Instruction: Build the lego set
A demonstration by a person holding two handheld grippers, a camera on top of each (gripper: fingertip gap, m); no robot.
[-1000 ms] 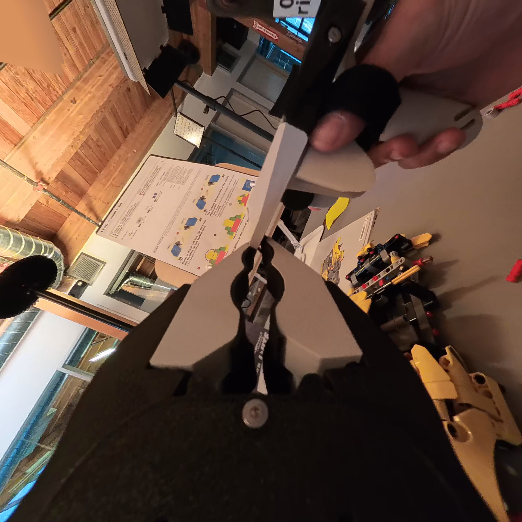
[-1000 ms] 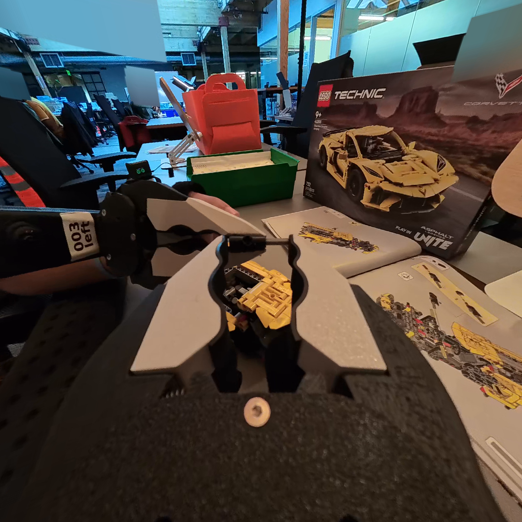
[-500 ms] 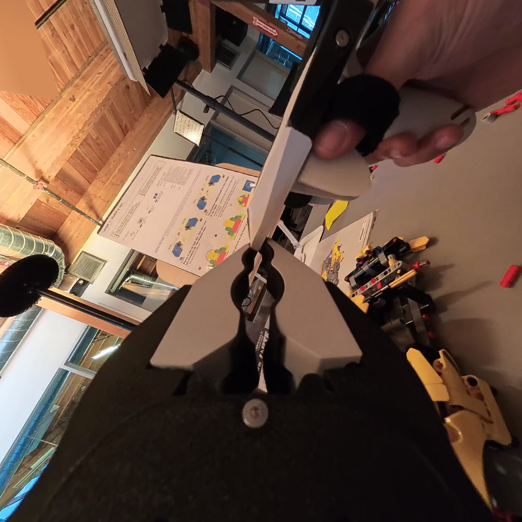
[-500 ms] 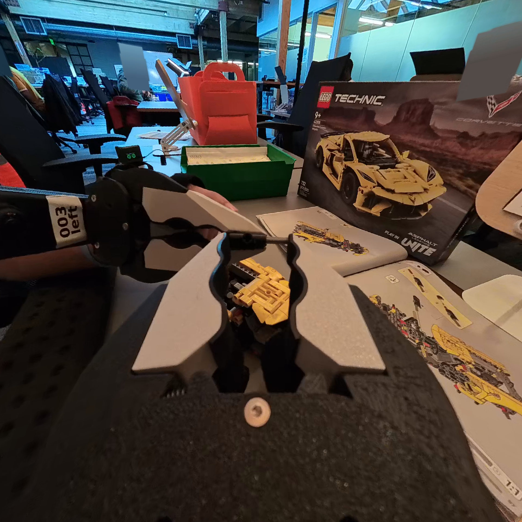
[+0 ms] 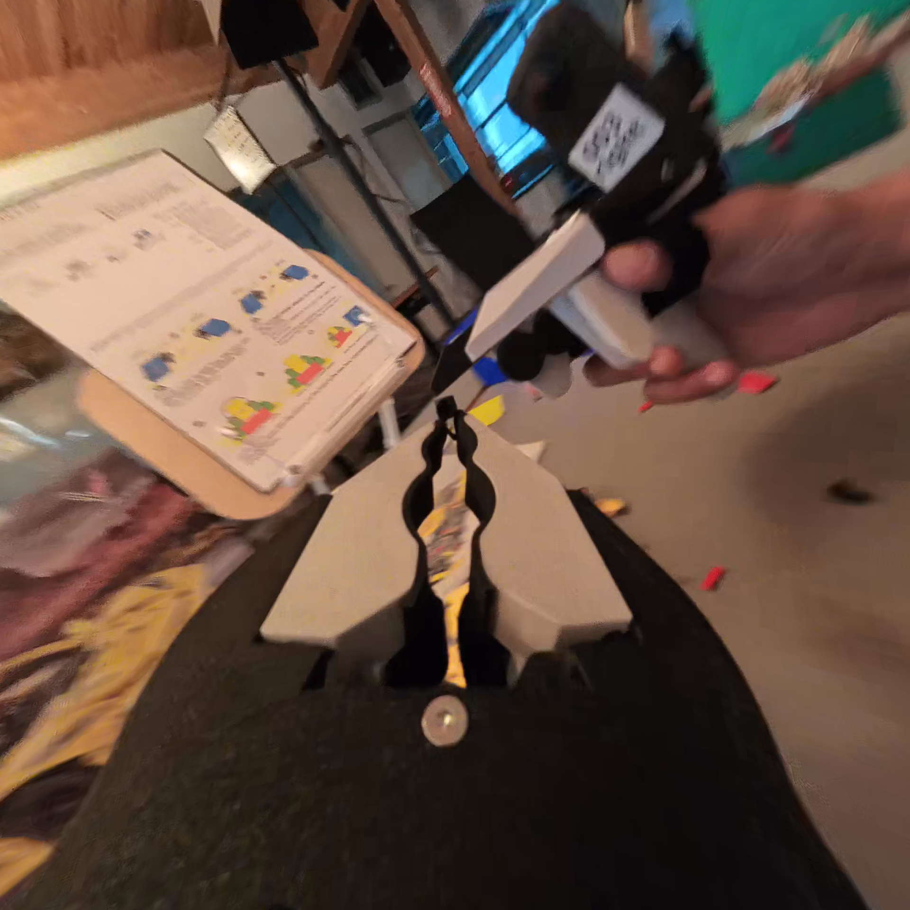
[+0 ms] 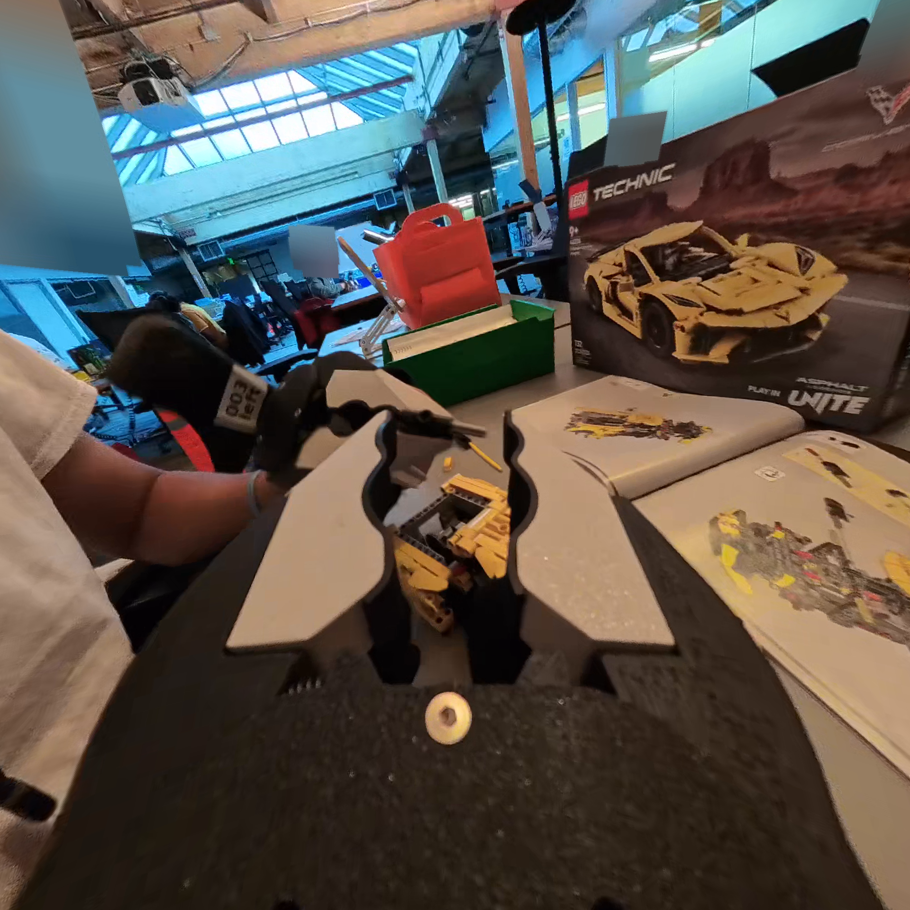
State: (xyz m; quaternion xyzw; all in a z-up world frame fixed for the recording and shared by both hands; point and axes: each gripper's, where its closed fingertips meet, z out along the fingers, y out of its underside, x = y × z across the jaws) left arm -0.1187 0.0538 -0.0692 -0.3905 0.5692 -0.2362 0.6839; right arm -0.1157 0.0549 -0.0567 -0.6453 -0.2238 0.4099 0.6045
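My left gripper [image 5: 447, 427] is shut on a small black pin piece [image 5: 445, 407] with a thin grey axle end. In the right wrist view the left gripper [image 6: 408, 418] holds the pin piece [image 6: 443, 424] in the air above the table. My right gripper [image 6: 448, 423] is open and empty, its fingers either side of the pin's axle end without touching it. Below, on the table, lies the yellow and black car assembly [image 6: 468, 532]. The right gripper [image 5: 512, 367], held by a hand, shows blurred in the left wrist view.
An open instruction booklet [image 6: 788, 541] lies to the right, with the set's box [image 6: 738, 295] behind it. A green bin [image 6: 472, 344] and an orange bag [image 6: 438, 266] stand farther back. Small red pieces [image 5: 711, 578] lie on the grey table. A clipboard with a printed sheet [image 5: 197, 315] stands at the left. The grippers are tip to tip, or close to it.
My right gripper has opened and let go of the pin piece, and both grippers have drawn apart. The left gripper keeps the piece and has swung sideways; its view is now blurred.
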